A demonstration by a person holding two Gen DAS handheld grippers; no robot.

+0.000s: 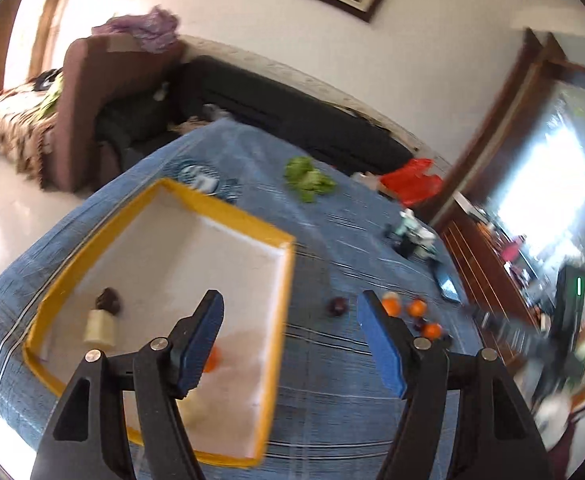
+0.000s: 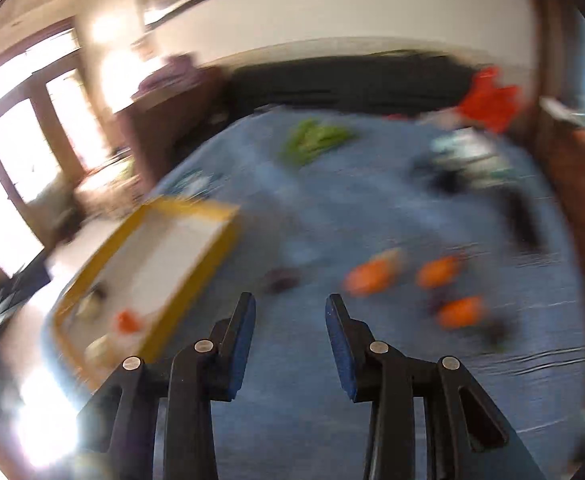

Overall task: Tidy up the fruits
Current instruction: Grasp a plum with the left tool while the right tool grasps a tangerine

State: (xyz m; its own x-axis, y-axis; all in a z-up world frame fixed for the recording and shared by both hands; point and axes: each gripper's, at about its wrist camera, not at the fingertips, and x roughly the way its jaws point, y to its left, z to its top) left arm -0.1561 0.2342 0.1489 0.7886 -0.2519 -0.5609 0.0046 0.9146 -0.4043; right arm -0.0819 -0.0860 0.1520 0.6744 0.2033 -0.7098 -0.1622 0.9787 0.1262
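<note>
A white tray with a yellow rim point(image 1: 282, 280) lies on the blue cloth at the left. It holds a dark fruit point(image 1: 108, 300), a pale chunk point(image 1: 99, 327) and an orange point(image 1: 213, 360) half hidden behind my left finger. My left gripper point(image 1: 290, 300) hovers open over the tray's right rim with nothing between its fingers. To its right on the cloth lie a dark plum point(image 1: 337, 306) and three oranges point(image 1: 417, 307). The right wrist view is blurred. In it my right gripper point(image 2: 290, 300) is open and empty above the cloth, with the oranges point(image 2: 372, 276) ahead to its right and the tray point(image 2: 196, 204) to its left.
Green leafy vegetables point(image 1: 310, 178) lie further back on the cloth, with a red bag point(image 1: 412, 180) at the far right corner. Small items point(image 1: 412, 236) and a phone point(image 1: 448, 284) sit near the right edge. A dark sofa point(image 1: 292, 112) runs behind the table.
</note>
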